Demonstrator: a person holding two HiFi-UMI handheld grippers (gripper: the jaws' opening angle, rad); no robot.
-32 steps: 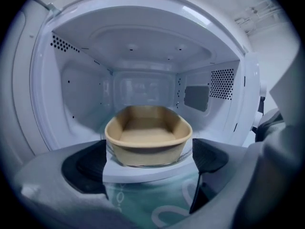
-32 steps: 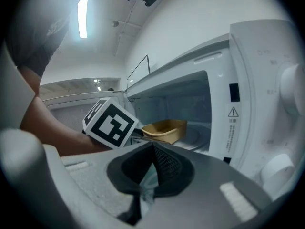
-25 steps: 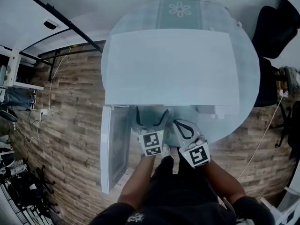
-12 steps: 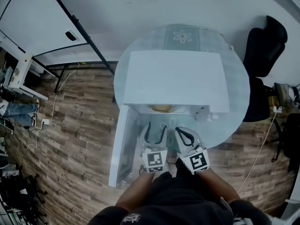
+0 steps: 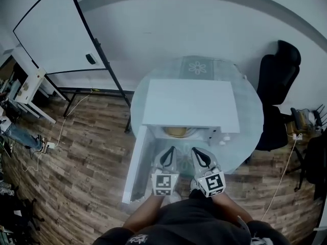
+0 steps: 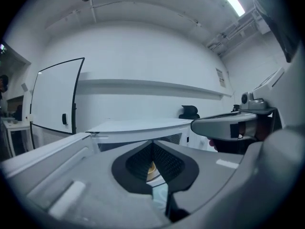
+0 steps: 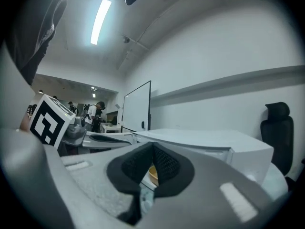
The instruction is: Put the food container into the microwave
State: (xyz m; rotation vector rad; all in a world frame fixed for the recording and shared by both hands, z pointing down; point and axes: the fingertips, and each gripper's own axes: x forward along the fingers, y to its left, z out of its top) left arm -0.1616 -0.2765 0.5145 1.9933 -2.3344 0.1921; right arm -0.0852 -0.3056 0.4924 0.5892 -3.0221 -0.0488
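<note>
The white microwave (image 5: 189,103) stands on a round glass table (image 5: 249,131), its door (image 5: 136,163) swung open to the left. A yellowish food container (image 5: 177,131) sits inside the cavity; it also shows past the jaw tips in the left gripper view (image 6: 151,169) and the right gripper view (image 7: 152,172). My left gripper (image 5: 170,150) is just in front of the opening. Its jaws have just been closing and now meet (image 6: 152,145) with nothing between them. Beside it, my right gripper (image 5: 195,150) is shut and empty (image 7: 153,147).
A black office chair (image 5: 278,70) stands at the table's right. A whiteboard on a black stand (image 5: 51,29) is at the back left, beside a white desk (image 5: 28,86). Cables lie on the wooden floor at the left and right.
The left jaws went from wide open to shut. Both grippers drew back from the microwave opening and rose. The view pulled back, so more of the room shows.
</note>
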